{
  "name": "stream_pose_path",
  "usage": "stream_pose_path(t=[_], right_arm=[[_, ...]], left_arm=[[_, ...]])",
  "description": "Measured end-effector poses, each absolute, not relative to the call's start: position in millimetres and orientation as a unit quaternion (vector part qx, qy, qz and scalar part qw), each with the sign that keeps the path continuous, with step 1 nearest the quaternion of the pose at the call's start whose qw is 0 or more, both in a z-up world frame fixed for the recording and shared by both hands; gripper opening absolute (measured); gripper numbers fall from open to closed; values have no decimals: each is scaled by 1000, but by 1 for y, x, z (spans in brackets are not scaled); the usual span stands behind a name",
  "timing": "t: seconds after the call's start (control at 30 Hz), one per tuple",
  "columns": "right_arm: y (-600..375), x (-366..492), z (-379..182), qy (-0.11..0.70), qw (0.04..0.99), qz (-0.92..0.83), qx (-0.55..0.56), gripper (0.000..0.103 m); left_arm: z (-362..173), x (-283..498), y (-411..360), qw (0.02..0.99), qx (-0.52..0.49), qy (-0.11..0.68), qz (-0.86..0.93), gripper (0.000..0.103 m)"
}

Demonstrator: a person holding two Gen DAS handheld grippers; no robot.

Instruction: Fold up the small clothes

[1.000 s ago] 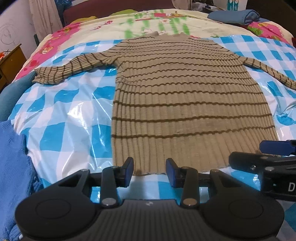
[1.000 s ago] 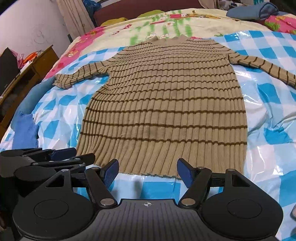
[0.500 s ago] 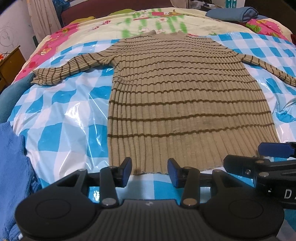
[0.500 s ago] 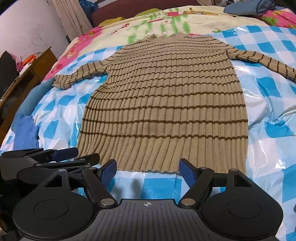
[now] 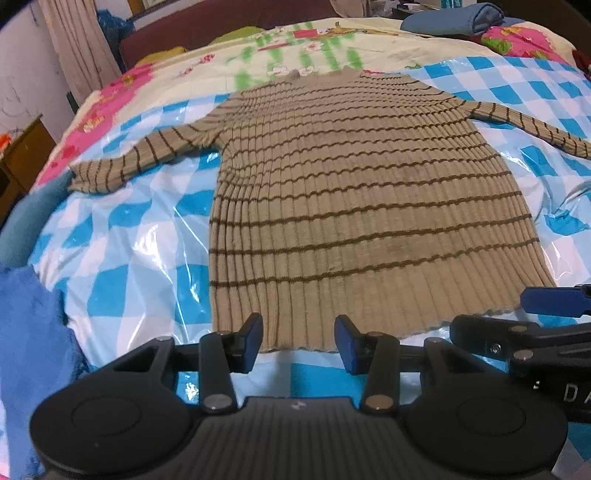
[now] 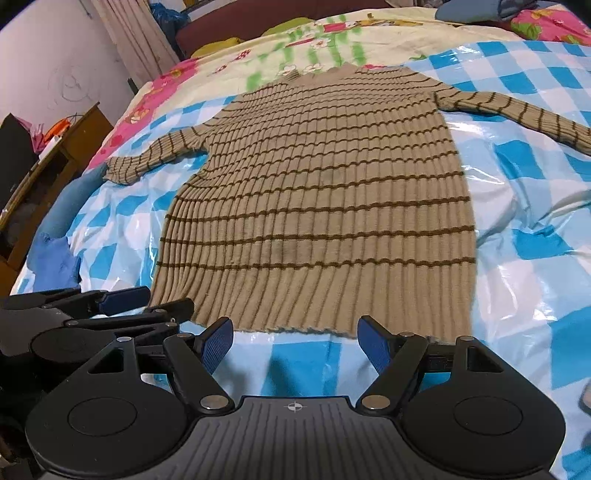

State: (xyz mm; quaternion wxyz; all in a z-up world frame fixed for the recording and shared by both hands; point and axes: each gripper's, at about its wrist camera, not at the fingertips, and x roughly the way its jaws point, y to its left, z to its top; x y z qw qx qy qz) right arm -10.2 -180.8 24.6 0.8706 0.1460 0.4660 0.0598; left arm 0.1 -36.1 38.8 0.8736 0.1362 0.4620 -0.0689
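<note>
A tan ribbed sweater with thin brown stripes (image 5: 354,206) lies flat and spread out on a blue-and-white checkered plastic sheet (image 5: 122,243), both sleeves stretched sideways, hem toward me. It also shows in the right wrist view (image 6: 325,214). My left gripper (image 5: 298,343) is open and empty, just short of the hem's left part. My right gripper (image 6: 295,345) is open wider and empty, just short of the hem's middle. The two grippers sit side by side; the right one shows at the left view's right edge (image 5: 535,332), the left one at the right view's left edge (image 6: 103,310).
The sheet covers a bed with a floral quilt (image 5: 295,48). Blue cloth (image 5: 26,339) lies at the bed's left edge. A folded blue garment (image 5: 454,20) rests at the far right. A wooden nightstand (image 6: 55,158) stands left of the bed.
Both grippers have drawn back slightly from the hem and risen, so the sweater sits a little further ahead. Both stay open; the sweater has not moved.
</note>
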Motion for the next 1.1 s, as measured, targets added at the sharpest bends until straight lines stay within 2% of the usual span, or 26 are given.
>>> stream_pose_path(t=[0.27, 0.57, 0.77, 0.83, 1.1], right_arm=[[-210, -41, 36, 441, 878, 71, 170, 76], [-257, -71, 58, 406, 886, 63, 213, 76], [-265, -58, 61, 397, 890, 28, 225, 75], [-266, -48, 61, 401, 886, 21, 231, 75], [-277, 1, 62, 400, 886, -6, 236, 75]], left_arm=[[66, -28, -72, 874, 189, 446, -36, 48], [91, -53, -110, 880, 188, 430, -66, 49], [85, -26, -117, 878, 185, 427, -110, 51], [83, -12, -116, 879, 168, 428, -124, 55], [67, 43, -121, 882, 121, 432, -145, 55]])
